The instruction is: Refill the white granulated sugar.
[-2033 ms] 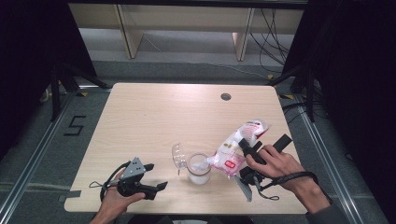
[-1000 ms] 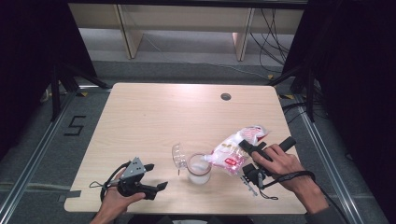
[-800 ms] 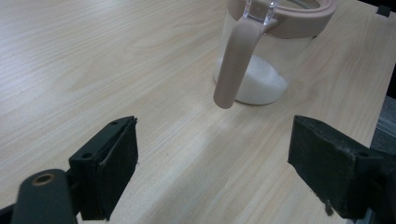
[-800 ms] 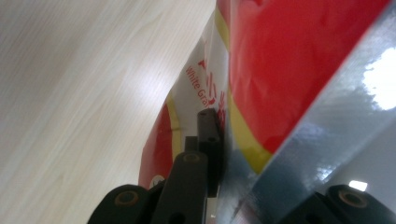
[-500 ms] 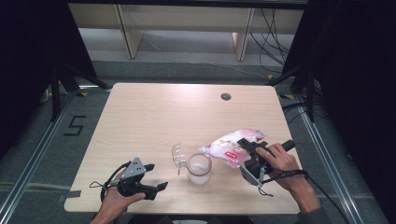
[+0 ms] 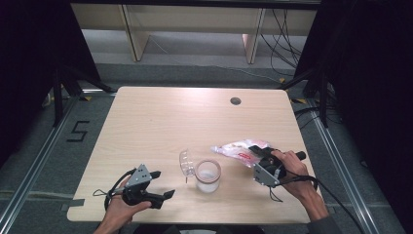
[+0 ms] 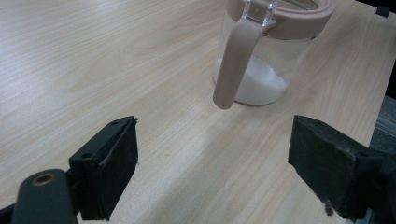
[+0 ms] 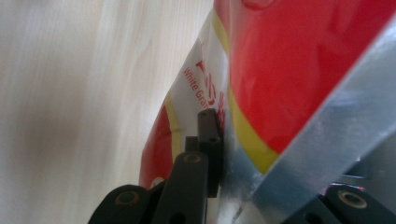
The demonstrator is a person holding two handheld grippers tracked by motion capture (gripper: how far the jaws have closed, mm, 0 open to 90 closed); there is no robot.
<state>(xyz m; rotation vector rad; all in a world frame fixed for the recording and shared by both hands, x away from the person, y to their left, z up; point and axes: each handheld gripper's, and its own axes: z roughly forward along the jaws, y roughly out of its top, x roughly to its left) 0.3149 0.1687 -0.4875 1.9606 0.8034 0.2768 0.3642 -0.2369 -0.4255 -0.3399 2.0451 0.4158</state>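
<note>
Right tool (image 6: 257, 155) clamped on sugar bag (image 6: 237, 148), lowered from tilted-over-jar to lying near the bench; pouring looks done. Jar (image 6: 208, 176) sits left of it, ahead of idle, wide-open left tool (image 6: 163, 185).

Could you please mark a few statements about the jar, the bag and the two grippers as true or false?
1. The right gripper is shut on the plastic bag. True.
2. The jar is filled to the brim with white powder. False: the left gripper view shows only a low layer of white powder at its bottom.
3. The left gripper has its jaws open with nothing between them. True.
4. The bag lies to the left of the jar in the high view. False: it is to the jar's right.
5. The jar's clear lid is closed. False: it stands open at the jar's left.
</note>
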